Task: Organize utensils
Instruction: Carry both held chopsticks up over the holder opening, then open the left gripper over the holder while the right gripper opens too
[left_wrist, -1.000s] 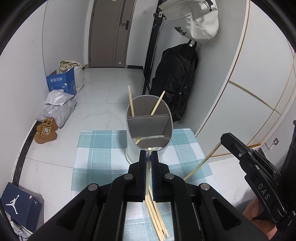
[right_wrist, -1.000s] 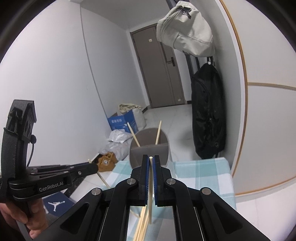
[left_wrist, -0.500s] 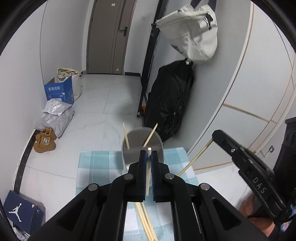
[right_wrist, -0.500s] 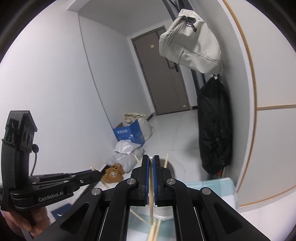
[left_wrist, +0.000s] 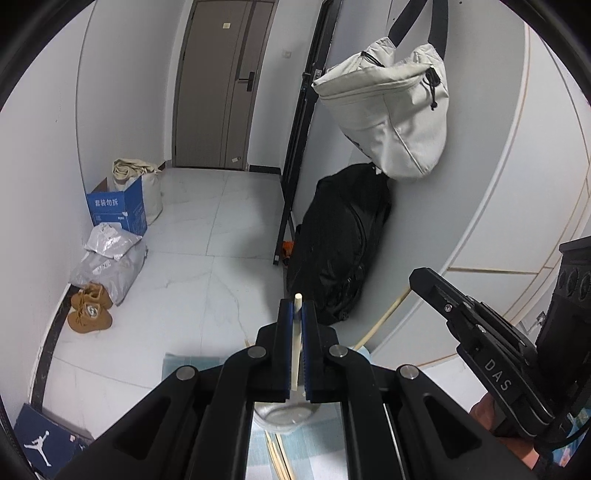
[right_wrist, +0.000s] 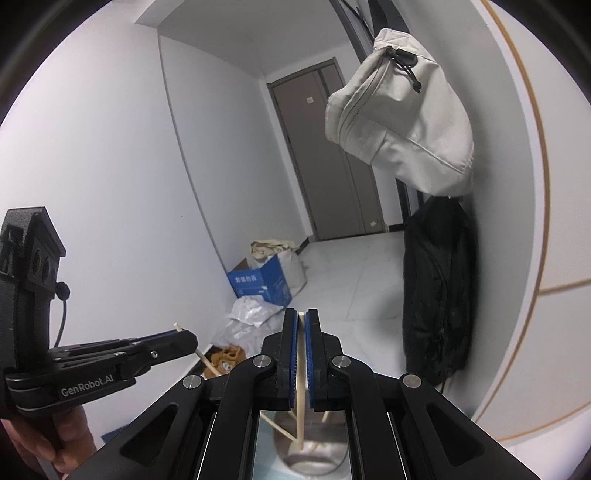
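My left gripper (left_wrist: 296, 308) is shut on a pale wooden chopstick (left_wrist: 295, 354) that stands nearly upright between its blue pads. My right gripper (right_wrist: 302, 319) is shut on a second chopstick (right_wrist: 300, 410), whose lower end hangs over the grey metal utensil holder (right_wrist: 317, 458). That holder (left_wrist: 284, 419) shows only partly below the left fingers. Two more chopsticks (right_wrist: 277, 428) lean inside it. Each gripper appears in the other's view: the right one (left_wrist: 417, 275) at the right, the left one (right_wrist: 186, 338) at the left. Loose chopsticks (left_wrist: 277, 458) lie on the blue checked cloth (left_wrist: 184, 363).
A black backpack (left_wrist: 340, 251) leans on the right wall under a hanging white bag (left_wrist: 391, 110). On the floor at left are a blue box (left_wrist: 118, 206), grey parcels (left_wrist: 110, 258), brown shoes (left_wrist: 88, 314) and a shoe box (left_wrist: 44, 443). A door (left_wrist: 218, 85) is at the far end.
Both grippers have risen, each still shut on its chopstick. The holder and cloth have slid down in both views and now sit low under the fingers.
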